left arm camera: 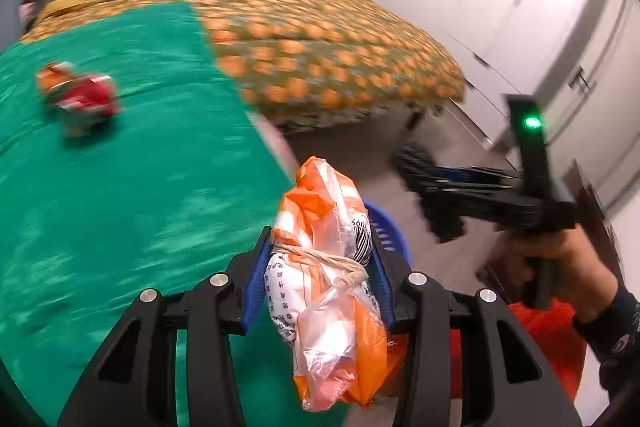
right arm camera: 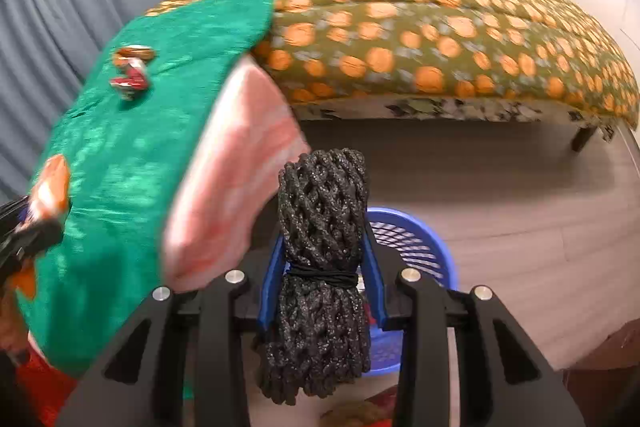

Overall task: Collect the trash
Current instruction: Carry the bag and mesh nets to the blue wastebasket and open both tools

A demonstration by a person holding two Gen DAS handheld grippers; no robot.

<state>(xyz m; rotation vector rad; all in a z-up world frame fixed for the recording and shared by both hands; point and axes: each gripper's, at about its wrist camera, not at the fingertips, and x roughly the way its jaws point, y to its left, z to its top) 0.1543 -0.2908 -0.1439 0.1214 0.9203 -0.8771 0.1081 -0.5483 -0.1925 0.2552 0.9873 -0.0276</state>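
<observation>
Left wrist view, lower centre: left gripper [left arm camera: 320,267] pinching tied plastic bag [left arm camera: 328,291] — light, crushable, slippery; grip at string. Right gripper [right arm camera: 322,259] clamping soft black rope bundle [right arm camera: 320,267] above blue basket [right arm camera: 416,239].

The right claw [right arm camera: 324,247] is closed on a bundle of black netting [right arm camera: 320,267] above the blue basket [right arm camera: 416,239]. A crumpled red wrapper [right arm camera: 130,71] lies on the green-covered bench [right arm camera: 132,163], beside the bed [right arm camera: 420,39].

Left gripper [left arm camera: 320,263] fingers clamped on something, right gripper [right arm camera: 322,267] fingers likewise clamped, both pointing forward
</observation>
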